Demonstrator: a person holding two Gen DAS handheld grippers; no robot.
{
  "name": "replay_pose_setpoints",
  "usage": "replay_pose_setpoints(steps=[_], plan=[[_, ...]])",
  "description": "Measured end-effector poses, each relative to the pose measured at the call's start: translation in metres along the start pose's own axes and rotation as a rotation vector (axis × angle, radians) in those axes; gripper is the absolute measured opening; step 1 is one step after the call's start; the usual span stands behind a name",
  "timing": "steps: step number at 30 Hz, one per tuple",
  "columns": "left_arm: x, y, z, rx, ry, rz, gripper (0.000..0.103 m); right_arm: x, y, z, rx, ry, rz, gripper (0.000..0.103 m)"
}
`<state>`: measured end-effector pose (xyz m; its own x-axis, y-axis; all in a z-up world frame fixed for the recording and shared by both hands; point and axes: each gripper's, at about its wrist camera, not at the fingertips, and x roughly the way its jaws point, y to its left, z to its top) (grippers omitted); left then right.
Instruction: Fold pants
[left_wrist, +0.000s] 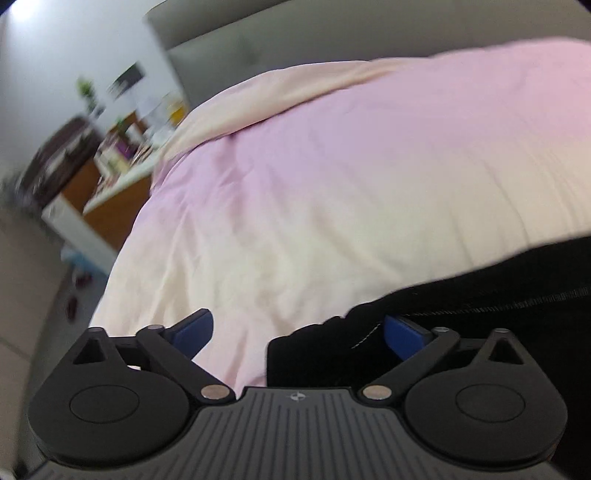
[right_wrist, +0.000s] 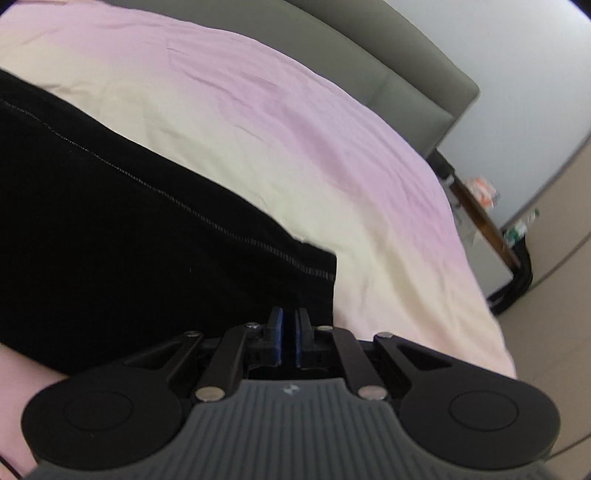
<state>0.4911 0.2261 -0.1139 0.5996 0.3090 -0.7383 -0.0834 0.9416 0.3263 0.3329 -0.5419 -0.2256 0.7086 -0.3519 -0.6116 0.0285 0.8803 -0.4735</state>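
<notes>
1. Black pants (right_wrist: 129, 221) lie flat across the bedspread (right_wrist: 332, 129), filling the right wrist view's lower left.
2. Left gripper (left_wrist: 298, 330) gapes wide, empty, at the pants' edge.
3. Right gripper (right_wrist: 289, 328) is pinched together; cloth inside cannot be told.
4. Folding looks partway; more seems left.

Pants (right_wrist: 129, 229) lying on bed cover (right_wrist: 295, 129), headboard (right_wrist: 399, 74) behind
</notes>
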Motion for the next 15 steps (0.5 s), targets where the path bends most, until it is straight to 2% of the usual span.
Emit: replay_pose_setpoints(steps=[1, 2, 3, 4, 5, 7, 8, 9, 12, 15], plan=[[-0.002, 0.012, 0.001, -0.106, -0.005, 0.045, 0.098, -0.005, -0.004, -0.010, 0.077, 0.004, 0.013, 0.000], [-0.004, 0.023, 0.001, -0.186, 0.004, 0.157, 0.092, -0.011, -0.008, -0.019, 0.155, 0.009, 0.026, 0.000], [-0.015, 0.037, -0.001, -0.255, 0.021, 0.242, 0.091, -0.014, -0.012, -0.026, 0.239, 0.019, 0.043, 0.003], [-0.023, 0.051, -0.003, -0.335, 0.016, 0.255, 0.091, -0.020, -0.016, -0.033, 0.323, 0.027, 0.063, 0.005], [-0.036, 0.063, -0.010, -0.410, -0.015, 0.208, 0.092, -0.025, -0.018, -0.040, 0.400, 0.034, 0.089, 0.009], [-0.069, 0.076, -0.034, -0.532, -0.080, 0.050, 0.102, -0.042, -0.019, -0.052, 0.539, 0.037, 0.147, 0.015], [-0.084, 0.076, -0.048, -0.568, -0.097, -0.017, 0.103, -0.048, -0.021, -0.056, 0.599, 0.033, 0.176, 0.022], [-0.095, 0.073, -0.063, -0.582, -0.103, -0.066, 0.103, -0.047, -0.024, -0.055, 0.664, 0.031, 0.217, 0.027], [-0.120, 0.052, -0.107, -0.580, -0.091, -0.188, 0.103, -0.036, -0.029, -0.055, 0.843, 0.037, 0.319, 0.031], [-0.129, 0.029, -0.152, -0.612, -0.082, -0.323, 0.103, -0.027, -0.020, -0.056, 0.968, 0.045, 0.359, 0.032]])
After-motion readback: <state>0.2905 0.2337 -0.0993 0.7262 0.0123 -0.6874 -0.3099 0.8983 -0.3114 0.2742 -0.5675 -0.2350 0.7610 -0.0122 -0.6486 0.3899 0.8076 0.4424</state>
